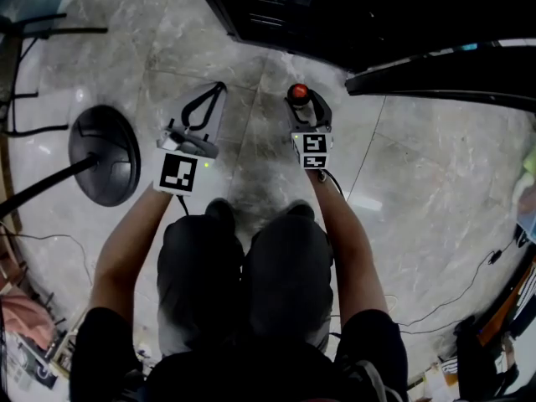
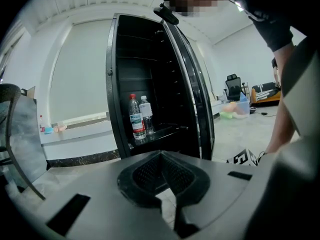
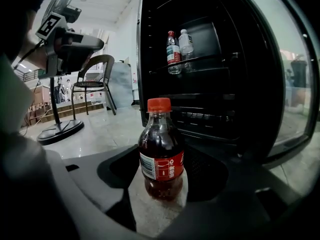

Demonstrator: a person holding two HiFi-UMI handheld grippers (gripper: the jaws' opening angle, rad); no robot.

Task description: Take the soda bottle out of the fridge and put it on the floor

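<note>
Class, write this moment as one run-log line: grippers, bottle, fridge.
left gripper: shut, empty | right gripper: shut on soda bottle | soda bottle: upright, out of fridge, at floor | fridge: door open

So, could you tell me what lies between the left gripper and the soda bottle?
Only bare floor separates the left gripper from the soda bottle, which the right gripper holds; the head view shows it.

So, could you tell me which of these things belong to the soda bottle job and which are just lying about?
Job in hand:
soda bottle, upright between the jaws of the right gripper
open fridge
floor

Just lying about:
water bottles on the fridge shelf
standing fan
chair
left gripper, shut and empty
</note>
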